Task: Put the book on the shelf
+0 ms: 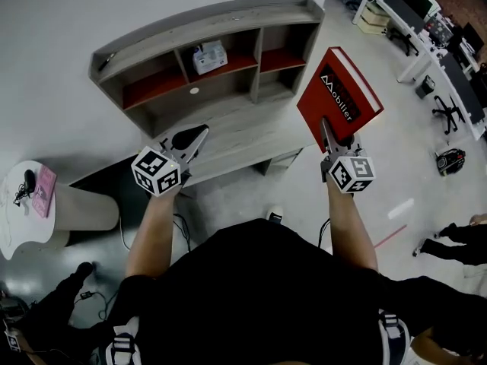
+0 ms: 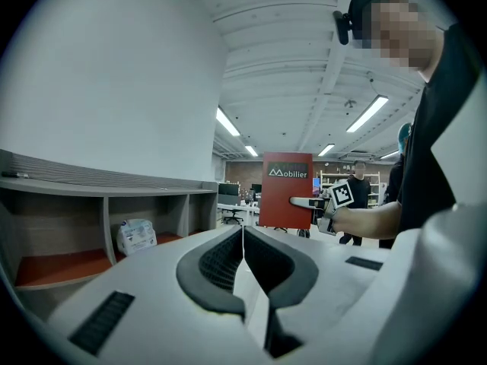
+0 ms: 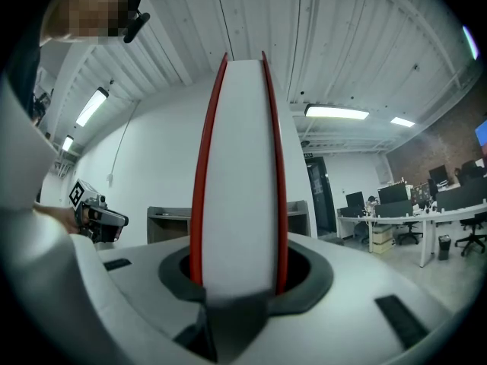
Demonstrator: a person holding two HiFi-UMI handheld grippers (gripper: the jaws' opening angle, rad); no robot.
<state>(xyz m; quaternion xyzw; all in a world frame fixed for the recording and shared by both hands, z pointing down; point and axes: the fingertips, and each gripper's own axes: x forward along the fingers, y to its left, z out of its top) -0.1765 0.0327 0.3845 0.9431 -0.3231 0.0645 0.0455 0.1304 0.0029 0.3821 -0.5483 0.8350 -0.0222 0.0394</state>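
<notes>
My right gripper (image 1: 330, 134) is shut on a red hardcover book (image 1: 338, 93), held in the air to the right of the shelf unit (image 1: 221, 59). In the right gripper view the book (image 3: 239, 173) stands upright between the jaws, its white page edge facing the camera. The left gripper view shows the book (image 2: 286, 190) front-on with white lettering on its cover. My left gripper (image 1: 192, 139) hangs over the shelf unit's lower front ledge with its jaws closed together and nothing between them (image 2: 243, 238).
A white packet (image 1: 209, 56) sits in the shelf's middle compartment; the other compartments hold nothing visible. A round white side table (image 1: 23, 226) with a pink item stands at left. Office desks and chairs (image 1: 449, 109) fill the right. People stand nearby.
</notes>
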